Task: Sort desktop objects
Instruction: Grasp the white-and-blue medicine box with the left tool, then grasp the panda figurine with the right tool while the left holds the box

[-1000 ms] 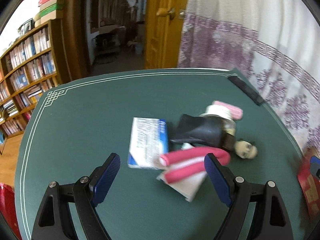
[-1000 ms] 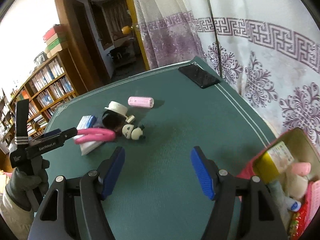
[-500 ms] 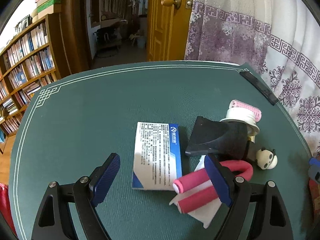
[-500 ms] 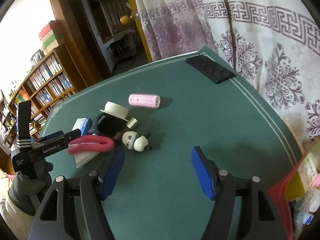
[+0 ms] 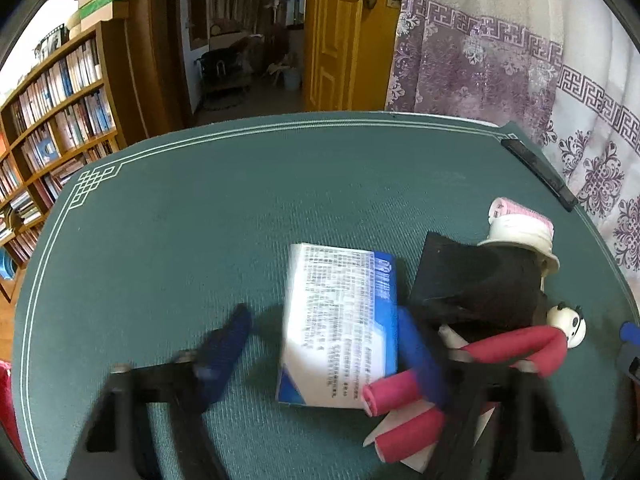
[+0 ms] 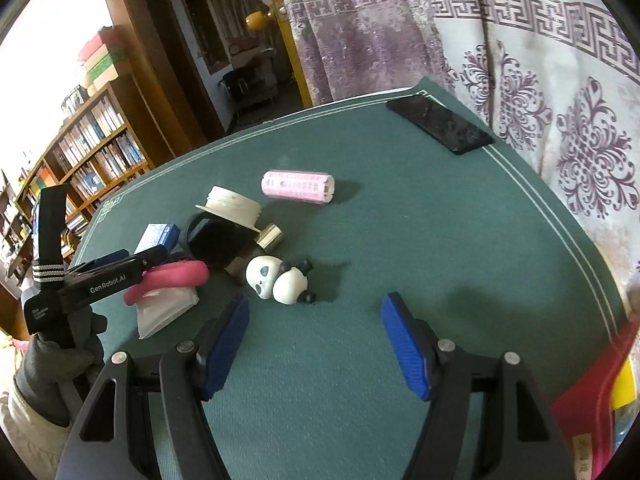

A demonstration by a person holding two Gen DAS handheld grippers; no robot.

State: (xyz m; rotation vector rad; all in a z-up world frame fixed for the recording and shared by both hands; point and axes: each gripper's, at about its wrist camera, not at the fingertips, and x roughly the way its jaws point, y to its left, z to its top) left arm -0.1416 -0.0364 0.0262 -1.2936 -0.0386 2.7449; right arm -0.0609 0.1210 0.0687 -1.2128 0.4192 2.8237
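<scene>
A blue and white box [image 5: 340, 320] lies flat on the green table [image 5: 240, 208]. My left gripper [image 5: 324, 316] straddles it and its jaws are closing; the left pad still stands off the box's edge. A pink bent foam curler [image 5: 404, 396] rests on a white packet beside the right finger. Behind lie a black pouch [image 5: 476, 284], a white lid [image 5: 520, 236] and a pink hair roller [image 6: 298, 186]. My right gripper [image 6: 316, 304] is open over bare table, with a small panda figure [image 6: 280, 280] just ahead of its left finger.
A black phone [image 6: 438, 124] lies at the table's far right corner by the patterned curtain. A red box [image 6: 592, 396] with items in it sits at the near right edge. A gloved hand [image 6: 52, 364] holds the left gripper. Bookshelves and a doorway lie beyond.
The left gripper came forward and down over the blue and white box and its jaws narrowed around it. The right gripper moved closer to the panda; the red box slid toward the frame's edge.
</scene>
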